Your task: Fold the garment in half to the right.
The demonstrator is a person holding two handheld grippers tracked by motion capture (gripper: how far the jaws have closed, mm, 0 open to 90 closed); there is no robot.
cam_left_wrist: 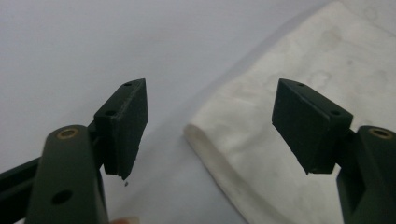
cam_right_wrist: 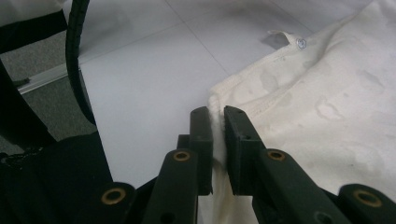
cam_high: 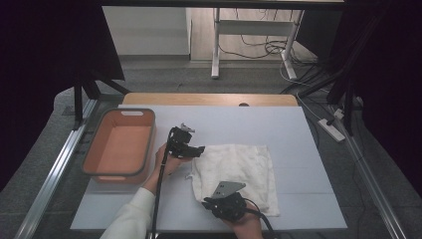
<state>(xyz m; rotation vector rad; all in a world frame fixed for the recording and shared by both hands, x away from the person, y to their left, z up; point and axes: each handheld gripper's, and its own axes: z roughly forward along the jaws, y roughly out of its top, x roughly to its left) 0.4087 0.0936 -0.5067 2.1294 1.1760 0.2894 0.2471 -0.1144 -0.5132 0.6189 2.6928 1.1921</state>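
A white cloth (cam_high: pixel 238 172) lies folded on the pale table cover, right of centre. My left gripper (cam_high: pixel 198 151) hovers at the cloth's far left corner with its jaws wide open; in the left gripper view the rounded folded corner of the cloth (cam_left_wrist: pixel 219 140) lies between and beyond the two pads (cam_left_wrist: pixel 123 123), untouched. My right gripper (cam_high: pixel 208 203) sits at the cloth's near left corner. In the right gripper view its jaws are shut on the hemmed edge of the cloth (cam_right_wrist: pixel 215 116), which is pinched between the fingers (cam_right_wrist: pixel 236 135).
An orange tub with a grey rim (cam_high: pixel 98 172) stands at the left of the table, with nothing in it. A small loop tag with a snap (cam_right_wrist: pixel 299 43) sticks out of the cloth's edge. Bare cover (cam_high: pixel 259 124) stretches behind the cloth.
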